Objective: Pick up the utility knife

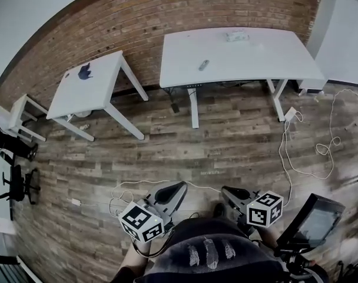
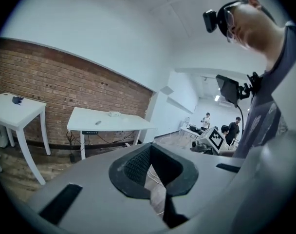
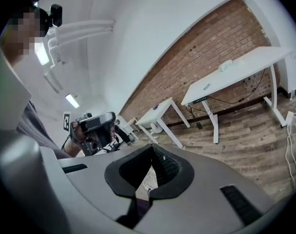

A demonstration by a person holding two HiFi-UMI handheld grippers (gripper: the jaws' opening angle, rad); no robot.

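The utility knife is a small grey object lying on the large white table by the brick wall, far from both grippers. It shows as a speck on that table in the left gripper view and the right gripper view. My left gripper and right gripper are held low in front of the person's body, over the wooden floor. Each has its jaws shut with nothing between them, as the left gripper and right gripper show in their own views.
A pale packet lies at the back of the large table. A smaller white table to the left carries a dark blue object. White cables trail over the floor at right. A mounted screen hangs near my right gripper.
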